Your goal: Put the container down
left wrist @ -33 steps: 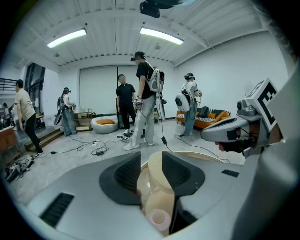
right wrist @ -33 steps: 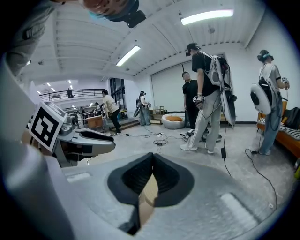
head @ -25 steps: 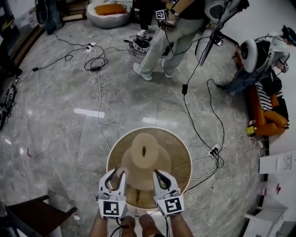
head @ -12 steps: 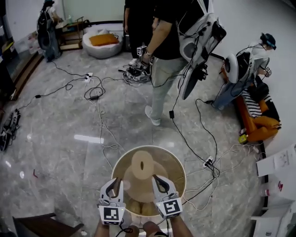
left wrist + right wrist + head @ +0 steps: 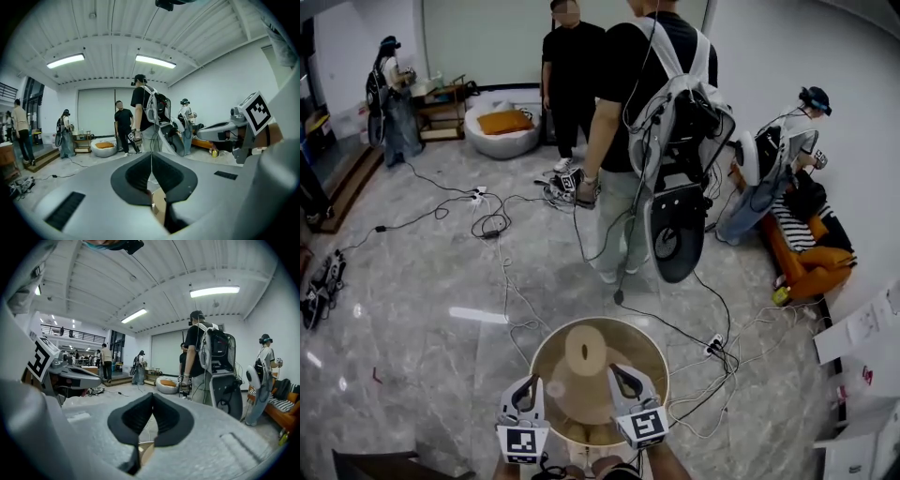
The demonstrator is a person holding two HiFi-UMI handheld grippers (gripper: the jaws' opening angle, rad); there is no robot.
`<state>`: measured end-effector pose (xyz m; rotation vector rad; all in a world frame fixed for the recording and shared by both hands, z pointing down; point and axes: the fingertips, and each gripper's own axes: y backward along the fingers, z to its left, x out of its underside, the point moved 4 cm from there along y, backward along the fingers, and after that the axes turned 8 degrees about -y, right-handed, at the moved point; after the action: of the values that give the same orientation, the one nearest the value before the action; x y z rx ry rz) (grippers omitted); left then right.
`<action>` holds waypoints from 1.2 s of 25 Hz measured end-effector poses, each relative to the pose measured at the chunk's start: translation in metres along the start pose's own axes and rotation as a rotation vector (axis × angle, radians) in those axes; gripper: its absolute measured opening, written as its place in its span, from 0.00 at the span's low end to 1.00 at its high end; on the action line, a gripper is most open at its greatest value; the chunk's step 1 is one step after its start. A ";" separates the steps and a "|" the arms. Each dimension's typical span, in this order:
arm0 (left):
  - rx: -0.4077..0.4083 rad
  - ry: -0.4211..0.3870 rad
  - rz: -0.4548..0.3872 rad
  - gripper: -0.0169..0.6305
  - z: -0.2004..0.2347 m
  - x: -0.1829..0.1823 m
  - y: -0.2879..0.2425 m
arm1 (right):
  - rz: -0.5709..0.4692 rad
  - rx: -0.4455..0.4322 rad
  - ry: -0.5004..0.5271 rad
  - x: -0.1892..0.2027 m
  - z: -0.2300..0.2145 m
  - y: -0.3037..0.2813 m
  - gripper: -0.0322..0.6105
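The container [image 5: 598, 380] is a round, tan, shallow basket with a raised cone in its middle, seen low in the head view above the marble floor. My left gripper [image 5: 527, 392] and right gripper [image 5: 623, 381] both reach onto its near rim, side by side. In the left gripper view the left gripper [image 5: 151, 157] has its dark pads together at the tip, with a strip of tan rim [image 5: 160, 206] caught lower down. The right gripper [image 5: 152, 397] likewise has its pads meeting, over a tan edge [image 5: 146, 452]. Whatever is under the container is hidden.
A person with a backpack rig [image 5: 661, 141] stands just beyond the container. Cables [image 5: 712, 349] trail over the floor around it. An orange sofa [image 5: 811, 258] with a seated person is at the right, a beanbag [image 5: 502, 127] far back, and dark wooden furniture [image 5: 375, 464] at the bottom left.
The head view has tilted up, so the floor looks farther off and the people show in full. The left jaws, open over the rim before, have closed on it.
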<state>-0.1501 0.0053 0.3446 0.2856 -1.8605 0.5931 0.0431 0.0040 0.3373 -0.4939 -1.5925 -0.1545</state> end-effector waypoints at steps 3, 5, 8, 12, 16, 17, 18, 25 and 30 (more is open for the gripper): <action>0.005 0.006 -0.016 0.06 -0.004 -0.009 0.021 | -0.005 0.018 0.010 -0.009 0.006 0.021 0.05; 0.014 0.005 -0.021 0.06 -0.009 -0.012 0.035 | -0.017 0.032 0.009 -0.011 0.008 0.035 0.05; 0.014 0.003 -0.019 0.06 -0.016 -0.014 0.050 | -0.017 0.051 0.012 -0.012 0.008 0.056 0.05; 0.012 0.014 -0.028 0.06 -0.013 -0.017 0.070 | -0.004 0.072 0.015 -0.011 0.018 0.079 0.05; 0.027 0.002 -0.047 0.06 -0.016 -0.022 0.083 | -0.011 0.101 0.004 -0.008 0.022 0.098 0.05; 0.032 -0.005 -0.048 0.06 -0.018 -0.022 0.086 | -0.012 0.104 -0.001 -0.007 0.024 0.103 0.05; 0.036 -0.010 -0.048 0.06 -0.021 -0.021 0.090 | -0.013 0.105 -0.004 -0.005 0.026 0.107 0.05; 0.033 -0.003 -0.055 0.06 -0.032 -0.019 0.098 | -0.029 0.096 0.000 0.001 0.029 0.119 0.05; 0.030 -0.006 -0.062 0.06 -0.032 -0.025 0.097 | -0.030 0.084 -0.006 -0.006 0.031 0.117 0.05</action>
<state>-0.1599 0.1017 0.3044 0.3647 -1.8432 0.5788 0.0615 0.1192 0.3054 -0.4060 -1.6061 -0.1086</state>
